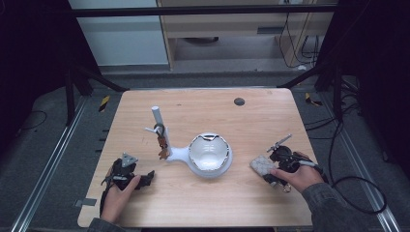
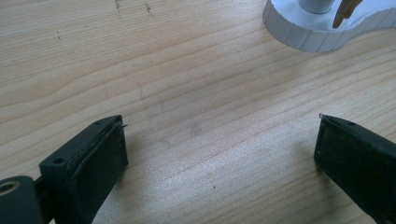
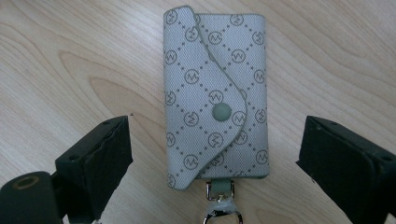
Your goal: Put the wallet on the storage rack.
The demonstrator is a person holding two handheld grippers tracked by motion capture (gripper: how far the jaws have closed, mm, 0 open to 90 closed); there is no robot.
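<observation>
Key pouch [image 3: 215,95] lies flat between the right gripper [image 3: 215,158]'s parted jaws; closing askew could pinch its flap or, perhaps, skid it across the table [image 3: 70,56].

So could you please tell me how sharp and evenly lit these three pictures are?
High view: table brightly lit, surroundings nearly black, glare inside the white dish. Left gripper view: wood grain crisp, jaws soft. Right gripper view: patterned key pouch sharp, evenly lit, without glare.
</observation>
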